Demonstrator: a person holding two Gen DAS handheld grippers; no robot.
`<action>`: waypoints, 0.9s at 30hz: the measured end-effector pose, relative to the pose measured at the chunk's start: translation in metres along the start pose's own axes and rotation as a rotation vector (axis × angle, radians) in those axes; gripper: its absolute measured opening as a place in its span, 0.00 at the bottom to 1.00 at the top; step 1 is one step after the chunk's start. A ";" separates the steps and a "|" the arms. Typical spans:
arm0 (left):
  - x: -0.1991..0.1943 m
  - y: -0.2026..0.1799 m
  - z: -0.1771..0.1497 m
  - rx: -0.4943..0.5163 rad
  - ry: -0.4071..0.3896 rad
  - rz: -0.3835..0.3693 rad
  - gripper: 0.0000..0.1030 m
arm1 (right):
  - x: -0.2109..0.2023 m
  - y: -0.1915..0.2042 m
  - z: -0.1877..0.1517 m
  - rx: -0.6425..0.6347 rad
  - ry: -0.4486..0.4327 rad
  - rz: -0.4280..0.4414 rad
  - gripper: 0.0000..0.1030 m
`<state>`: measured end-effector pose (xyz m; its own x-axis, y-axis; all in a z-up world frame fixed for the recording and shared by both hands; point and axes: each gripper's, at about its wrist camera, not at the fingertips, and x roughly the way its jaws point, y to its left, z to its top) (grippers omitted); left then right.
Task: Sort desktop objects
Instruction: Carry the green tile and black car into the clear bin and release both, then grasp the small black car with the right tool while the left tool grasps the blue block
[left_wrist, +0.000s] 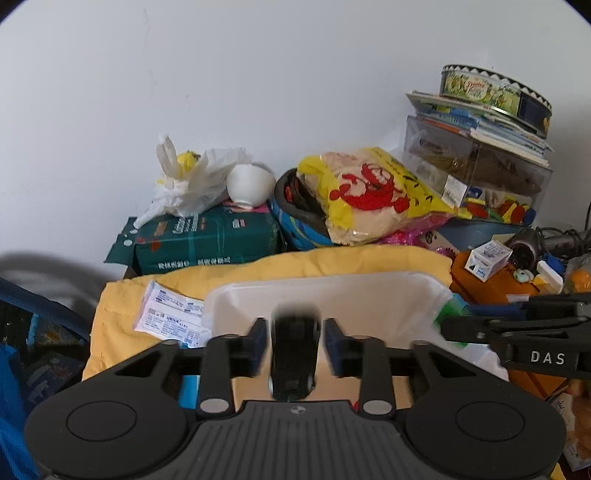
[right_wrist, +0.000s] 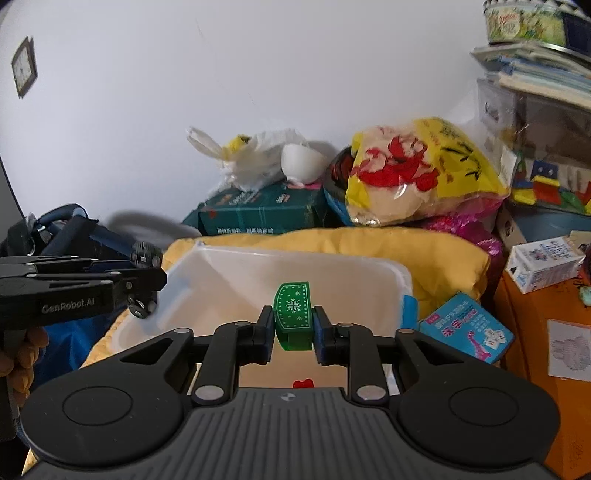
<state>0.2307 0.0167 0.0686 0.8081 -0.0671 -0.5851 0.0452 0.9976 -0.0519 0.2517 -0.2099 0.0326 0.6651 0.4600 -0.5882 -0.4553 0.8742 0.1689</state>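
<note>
My left gripper (left_wrist: 295, 343) hangs over a white plastic bin (left_wrist: 369, 291) and stands open. A blurred black toy car (left_wrist: 295, 354) sits between its pads with gaps on both sides. My right gripper (right_wrist: 293, 332) is over the same bin (right_wrist: 295, 258). A green snowflake block (right_wrist: 293, 314) stands between its pads, which look slightly apart from it. In the right wrist view the left gripper (right_wrist: 159, 280) reaches in from the left, the car's wheels (right_wrist: 146, 255) showing. In the left wrist view the right gripper (left_wrist: 448, 328) enters from the right beside a green blur. A small red piece (right_wrist: 303, 383) lies in the bin.
The bin rests on a yellow cushion (right_wrist: 424, 251). Behind stand green boxes (left_wrist: 207, 240), a white bag (left_wrist: 192, 177), a white bowl (left_wrist: 249, 184), a yellow lobster bag (left_wrist: 373, 192) and a clear box (left_wrist: 476, 166) under books and a tin. A blue card box (right_wrist: 467, 326) lies to the right.
</note>
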 end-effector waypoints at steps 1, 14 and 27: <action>0.002 0.001 -0.001 -0.006 0.003 0.007 0.62 | 0.004 0.000 0.001 -0.001 0.002 -0.015 0.58; -0.057 0.021 -0.086 0.013 -0.013 0.019 0.65 | -0.052 0.007 -0.063 -0.048 -0.078 0.010 0.69; -0.060 0.008 -0.211 -0.012 0.194 0.012 0.65 | -0.040 0.020 -0.186 -0.164 0.153 -0.033 0.48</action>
<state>0.0588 0.0254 -0.0674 0.6799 -0.0586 -0.7310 0.0286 0.9982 -0.0534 0.1052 -0.2397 -0.0877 0.5894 0.3920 -0.7064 -0.5335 0.8455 0.0240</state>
